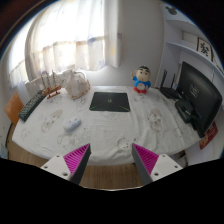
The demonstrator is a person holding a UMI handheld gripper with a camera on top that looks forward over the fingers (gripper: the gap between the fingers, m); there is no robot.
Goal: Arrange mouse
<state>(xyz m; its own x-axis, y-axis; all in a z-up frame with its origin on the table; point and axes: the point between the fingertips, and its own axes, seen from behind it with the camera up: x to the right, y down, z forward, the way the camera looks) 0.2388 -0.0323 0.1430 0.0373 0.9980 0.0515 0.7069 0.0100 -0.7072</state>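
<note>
A small pale mouse (72, 124) lies on the white patterned tablecloth (120, 128), beyond my left finger and well ahead of it. Farther back, near the middle of the table, lies a black mouse pad (109, 101), with nothing on it. My gripper (112, 160) hovers over the table's near wooden edge. It is open and holds nothing; its magenta pads (75, 158) stand wide apart. The mouse is left of the pad and nearer to me.
A blue and white cartoon figure (143, 80) stands behind the pad to the right. A dark monitor (200, 95) fills the right side. A white bag (68, 82) and a dark rack (33, 105) sit at the left, before a curtained window.
</note>
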